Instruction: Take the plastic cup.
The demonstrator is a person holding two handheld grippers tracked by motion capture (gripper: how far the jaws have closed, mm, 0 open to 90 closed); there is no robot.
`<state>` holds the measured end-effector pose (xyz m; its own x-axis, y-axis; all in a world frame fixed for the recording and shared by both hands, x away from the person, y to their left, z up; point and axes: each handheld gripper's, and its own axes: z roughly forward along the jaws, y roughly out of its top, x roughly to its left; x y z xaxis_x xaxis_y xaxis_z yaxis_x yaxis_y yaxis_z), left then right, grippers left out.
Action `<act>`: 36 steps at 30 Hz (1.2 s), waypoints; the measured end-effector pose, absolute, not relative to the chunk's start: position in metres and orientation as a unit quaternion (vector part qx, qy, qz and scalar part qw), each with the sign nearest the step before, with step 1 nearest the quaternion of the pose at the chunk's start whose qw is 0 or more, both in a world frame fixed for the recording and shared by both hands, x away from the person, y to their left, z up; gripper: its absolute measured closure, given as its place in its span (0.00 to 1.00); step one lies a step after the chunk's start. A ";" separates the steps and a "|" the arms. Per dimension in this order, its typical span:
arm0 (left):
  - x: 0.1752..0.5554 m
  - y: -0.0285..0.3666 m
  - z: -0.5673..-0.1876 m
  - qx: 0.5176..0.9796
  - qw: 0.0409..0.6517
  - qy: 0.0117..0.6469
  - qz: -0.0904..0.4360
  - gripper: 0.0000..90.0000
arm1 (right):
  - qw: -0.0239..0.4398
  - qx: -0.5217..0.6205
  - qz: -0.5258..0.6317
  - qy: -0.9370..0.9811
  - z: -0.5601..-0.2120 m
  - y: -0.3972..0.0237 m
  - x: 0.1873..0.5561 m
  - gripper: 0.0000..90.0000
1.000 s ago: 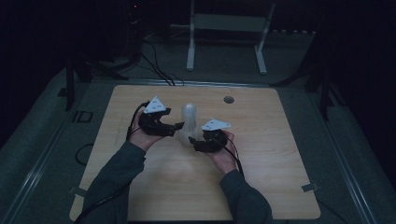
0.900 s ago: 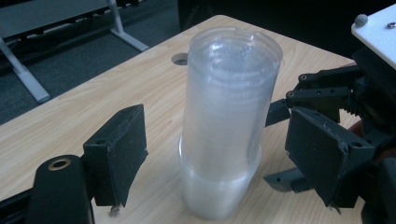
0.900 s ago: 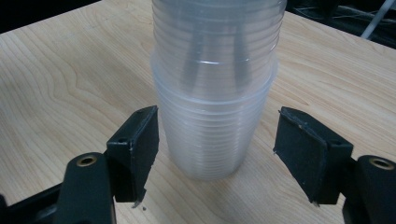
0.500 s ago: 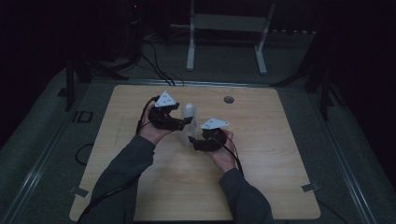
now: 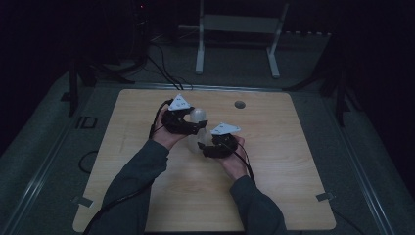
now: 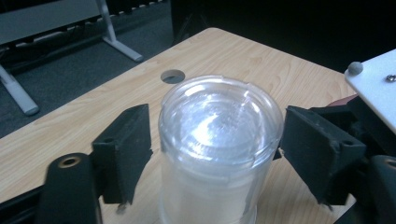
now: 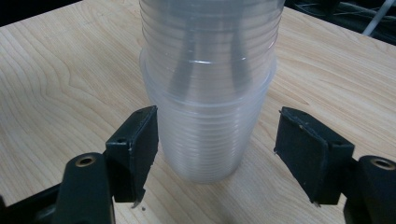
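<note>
A stack of clear plastic cups (image 5: 198, 115) stands upright near the middle of the wooden table (image 5: 293, 161). My left gripper (image 5: 199, 125) comes in from the left at the stack's top. In the left gripper view its jaws have just been closing and its pads (image 6: 128, 149) meet both sides of the top cup (image 6: 219, 116). My right gripper (image 5: 199, 148) sits lower, at the stack's base. In the right gripper view its pads (image 7: 135, 149) flank the lower cups (image 7: 210, 102): the left pad touches, the right one is very near.
A round hole (image 5: 239, 104) lies in the tabletop behind the stack. A grey metal stand (image 5: 240, 29) rises on the floor beyond the table. Cables trail off the table's left side. The right gripper's white plate (image 6: 373, 79) edges into the left gripper view.
My left gripper has moved right, from beside the stack to around its top, and its jaws have narrowed onto the top cup. The right gripper has stayed at the base.
</note>
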<state>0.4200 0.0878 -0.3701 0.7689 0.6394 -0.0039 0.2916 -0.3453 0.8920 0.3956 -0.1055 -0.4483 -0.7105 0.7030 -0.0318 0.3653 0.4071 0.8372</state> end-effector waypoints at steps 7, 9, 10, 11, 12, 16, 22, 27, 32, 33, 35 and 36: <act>0.420 0.085 -0.368 0.802 0.493 0.289 0.174 0.40 | 0.195 0.326 0.435 0.816 -0.447 -0.105 0.396 0.33; 0.419 0.084 -0.367 0.802 0.494 0.287 0.173 0.41 | 0.195 0.326 0.435 0.816 -0.447 -0.105 0.396 0.33; 0.419 0.084 -0.366 0.802 0.495 0.287 0.173 0.41 | 0.196 0.325 0.435 0.816 -0.447 -0.105 0.396 0.33; 0.419 0.085 -0.366 0.802 0.495 0.286 0.172 0.42 | 0.196 0.325 0.436 0.816 -0.447 -0.106 0.396 0.33; 0.419 0.085 -0.365 0.801 0.496 0.287 0.172 0.42 | 0.196 0.324 0.436 0.816 -0.447 -0.106 0.397 0.33; 0.419 0.086 -0.363 0.800 0.498 0.287 0.172 0.42 | 0.196 0.323 0.437 0.816 -0.446 -0.106 0.397 0.33; 0.419 0.089 -0.359 0.798 0.501 0.291 0.168 0.44 | 0.196 0.322 0.438 0.816 -0.446 -0.105 0.397 0.32; 0.419 0.089 -0.357 0.797 0.501 0.293 0.167 0.44 | 0.197 0.319 0.440 0.816 -0.444 -0.105 0.398 0.31; 0.420 0.090 -0.355 0.795 0.504 0.294 0.166 0.45 | 0.196 0.317 0.442 0.816 -0.442 -0.103 0.399 0.31; 0.420 0.090 -0.354 0.794 0.505 0.294 0.166 0.45 | 0.196 0.316 0.442 0.816 -0.442 -0.102 0.399 0.31; 0.420 0.091 -0.352 0.794 0.506 0.294 0.165 0.45 | 0.197 0.315 0.442 0.816 -0.441 -0.100 0.400 0.31; 0.420 0.091 -0.352 0.794 0.506 0.295 0.165 0.45 | 0.197 0.313 0.443 0.816 -0.440 -0.099 0.400 0.30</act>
